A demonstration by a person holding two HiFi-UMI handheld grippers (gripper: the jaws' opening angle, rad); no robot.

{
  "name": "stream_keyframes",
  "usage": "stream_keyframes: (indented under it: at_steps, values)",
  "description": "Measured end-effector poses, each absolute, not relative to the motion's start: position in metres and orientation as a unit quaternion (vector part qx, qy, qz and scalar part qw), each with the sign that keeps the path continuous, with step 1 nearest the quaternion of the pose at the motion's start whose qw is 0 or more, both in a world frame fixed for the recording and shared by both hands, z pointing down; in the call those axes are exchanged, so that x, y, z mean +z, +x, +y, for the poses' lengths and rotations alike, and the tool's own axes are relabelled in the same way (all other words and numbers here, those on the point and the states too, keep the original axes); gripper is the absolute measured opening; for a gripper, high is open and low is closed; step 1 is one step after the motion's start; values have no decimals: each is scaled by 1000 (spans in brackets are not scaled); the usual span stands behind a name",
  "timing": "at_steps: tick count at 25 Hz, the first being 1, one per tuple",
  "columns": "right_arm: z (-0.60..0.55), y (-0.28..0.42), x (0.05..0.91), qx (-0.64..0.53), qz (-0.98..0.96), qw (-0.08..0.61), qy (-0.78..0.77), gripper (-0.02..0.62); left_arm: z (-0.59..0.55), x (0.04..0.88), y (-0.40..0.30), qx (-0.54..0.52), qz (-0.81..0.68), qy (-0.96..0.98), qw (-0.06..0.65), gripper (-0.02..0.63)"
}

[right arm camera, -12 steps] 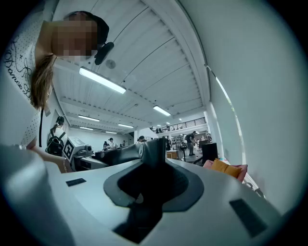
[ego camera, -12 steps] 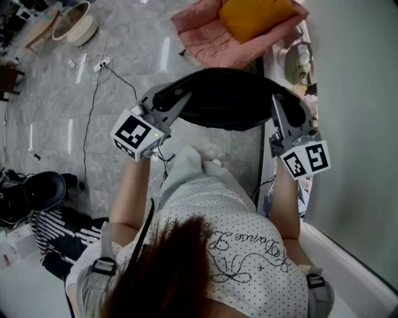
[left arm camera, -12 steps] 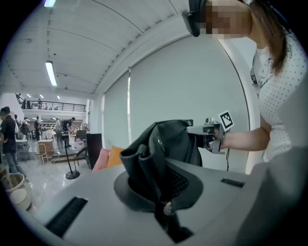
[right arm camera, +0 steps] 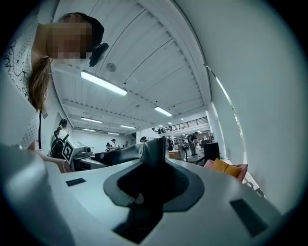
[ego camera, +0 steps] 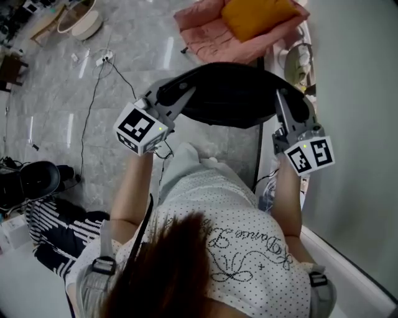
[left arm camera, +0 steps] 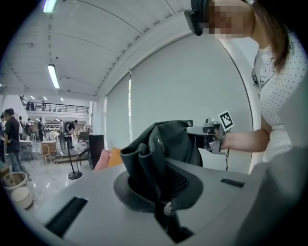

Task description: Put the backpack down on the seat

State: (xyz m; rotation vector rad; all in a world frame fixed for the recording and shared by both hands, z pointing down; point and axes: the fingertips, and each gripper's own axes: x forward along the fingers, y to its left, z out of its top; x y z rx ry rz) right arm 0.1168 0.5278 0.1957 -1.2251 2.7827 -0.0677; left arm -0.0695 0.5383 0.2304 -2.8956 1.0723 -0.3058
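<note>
A black backpack hangs in the air in front of the person, stretched between both grippers. My left gripper is shut on a fold of its fabric and strap at the left end. My right gripper is shut on a black strap at the right end. Beyond the backpack, on the floor, lies the pink seat with an orange cushion on it. The seat also shows behind the backpack in the left gripper view and low right in the right gripper view.
A pale wall runs close along the right. A cable and power strip lie on the marble floor at left, with bowls farther off. A black round object and a striped bag sit by the person's left side.
The backpack and both grippers have hardly moved; they sit a touch farther forward, toward the seat. Both grips are unchanged.
</note>
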Motion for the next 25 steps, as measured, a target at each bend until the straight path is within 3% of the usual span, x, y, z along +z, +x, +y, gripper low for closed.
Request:
stream_keyframes:
  at_steps: [14, 25]
  values:
    - [481, 101, 197, -40, 916, 54, -395, 100, 494, 228, -85, -100, 367, -925, 17, 12]
    - [354, 57, 205, -53, 906, 48, -417, 100, 361, 238, -130, -95, 334, -938, 9, 11]
